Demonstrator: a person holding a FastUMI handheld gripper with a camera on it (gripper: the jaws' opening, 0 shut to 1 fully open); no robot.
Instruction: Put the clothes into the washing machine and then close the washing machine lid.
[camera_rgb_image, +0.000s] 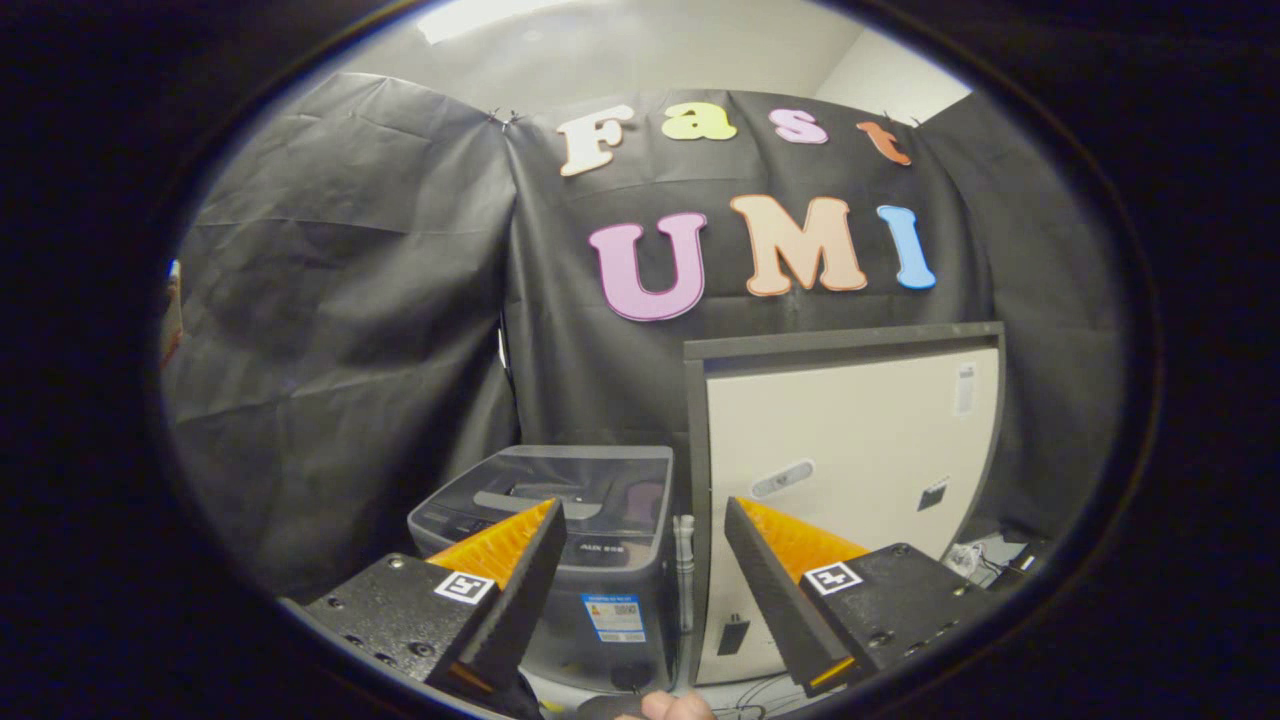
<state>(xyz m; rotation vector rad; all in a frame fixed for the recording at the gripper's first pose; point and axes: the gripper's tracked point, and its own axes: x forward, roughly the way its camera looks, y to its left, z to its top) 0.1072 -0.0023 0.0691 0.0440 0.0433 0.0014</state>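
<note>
In the gripper view, small stickers, too blurred to be read, are seen on the washing machine (560, 540), which stands just beyond the spread, empty fingers of the gripper (645, 520), beside a pale cabinet (850, 440).

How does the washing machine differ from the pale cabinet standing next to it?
The washing machine is dark grey and low; the cabinet is pale with a dark frame and rises well above it. The washing machine has a lid on top, down now; the cabinet shows a flat front panel. Both stand against the black cloth wall, beyond the open, empty tool.
</note>
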